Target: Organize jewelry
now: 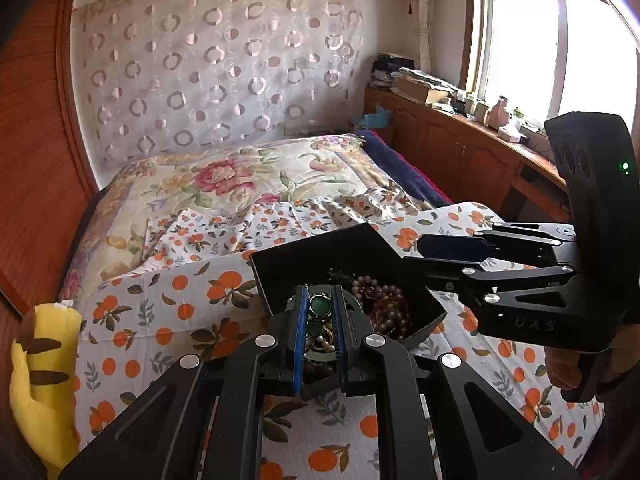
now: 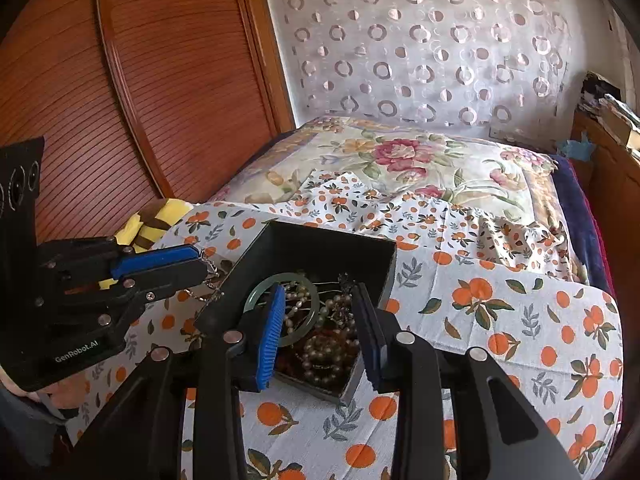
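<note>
- The left tongs (image 1: 319, 294) are pinching narrow on a green-stone piece (image 1: 319, 306), whose round green stones are sitting between the blue pads.
- In the right wrist view, a fine silver chain (image 2: 211, 276) is dangling from the tips of the left tongs (image 2: 203, 266), just beside the left corner of the box. I cannot tell whether it is part of the same piece.
- The right tongs (image 2: 319, 288) are standing moderately wide above the box, with nothing pressed between the pads; jewelry is showing through the gap from below.
- A black jewelry box (image 2: 332, 252) is lying open on the bed, on an orange-print cloth (image 2: 500, 320).
- Inside the box, a pale green bangle (image 2: 256, 292) is resting over a tangle of pearl strands (image 2: 320, 356) and darker beads.
- From the left wrist view, the right tongs (image 1: 416, 254) are reaching in from the right over the far side of the box (image 1: 320, 252), and the pearl strands (image 1: 384, 292) are piling in its right half.
- A yellow plush toy (image 1: 40, 360) is lying at the left edge of the bed, well apart from the box.
- A floral quilt (image 2: 400, 152) is covering the far part of the bed.
</note>
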{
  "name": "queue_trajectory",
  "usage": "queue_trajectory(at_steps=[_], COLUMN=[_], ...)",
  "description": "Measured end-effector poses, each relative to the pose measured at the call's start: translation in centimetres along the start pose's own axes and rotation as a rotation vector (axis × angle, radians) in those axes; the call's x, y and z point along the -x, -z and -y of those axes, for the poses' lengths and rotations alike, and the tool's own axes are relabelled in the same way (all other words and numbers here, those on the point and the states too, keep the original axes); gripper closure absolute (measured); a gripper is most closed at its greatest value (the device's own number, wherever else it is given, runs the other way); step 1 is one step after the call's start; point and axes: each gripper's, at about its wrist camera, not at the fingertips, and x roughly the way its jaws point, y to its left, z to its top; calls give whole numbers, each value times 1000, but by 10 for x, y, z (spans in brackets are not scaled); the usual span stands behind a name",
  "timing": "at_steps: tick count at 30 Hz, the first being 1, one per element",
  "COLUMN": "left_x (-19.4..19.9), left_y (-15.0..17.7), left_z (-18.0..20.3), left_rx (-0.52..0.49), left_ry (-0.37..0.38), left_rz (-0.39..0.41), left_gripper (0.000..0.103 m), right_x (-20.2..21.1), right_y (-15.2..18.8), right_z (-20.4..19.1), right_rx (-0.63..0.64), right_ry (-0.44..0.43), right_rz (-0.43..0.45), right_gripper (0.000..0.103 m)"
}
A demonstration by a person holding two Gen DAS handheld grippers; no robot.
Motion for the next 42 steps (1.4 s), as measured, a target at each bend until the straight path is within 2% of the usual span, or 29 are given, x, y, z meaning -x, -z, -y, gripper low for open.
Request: queue_trajectory(at_steps=[16, 21, 22, 24, 28, 29, 32, 33, 35, 37, 42], left_x=[-22, -13, -10, -2, 20, 26, 47, 52, 67, 77, 98], left_y=[-29, -26, -23, -15, 3, 7, 20, 23, 31, 35, 47], left_z=[-1, -2, -2, -1, 3, 6, 15, 18, 21, 24, 26], left_rx=[6, 19, 20, 27, 48, 46, 25, 23, 26, 28, 34], left_ry=[-40, -62, -74, -82, -83, -90, -130, -141, -147, -152, -186], left_rz=[14, 36, 40, 51, 73, 83, 122, 130, 152, 162, 160], left_gripper=[92, 71, 70, 55, 37, 29, 20, 13, 9, 8, 8], right_x=[14, 21, 23, 28, 36, 38, 45, 47, 52, 57, 78], right_y=[16, 20, 21, 25, 32, 35, 41, 43, 46, 51, 62], right_z=[10, 8, 7, 6, 2, 1, -2, -3, -4, -7, -19], right_rx=[10, 20, 22, 23, 29, 26, 23, 23, 13, 0, -2], right_ry=[70, 98, 101, 107, 114, 116, 123, 125, 124, 123, 140], right_rz=[21, 36, 39, 46, 61, 65, 78, 84, 93, 104, 150], right_gripper=[65, 65, 65, 65, 65, 65, 65, 65, 65, 54, 38])
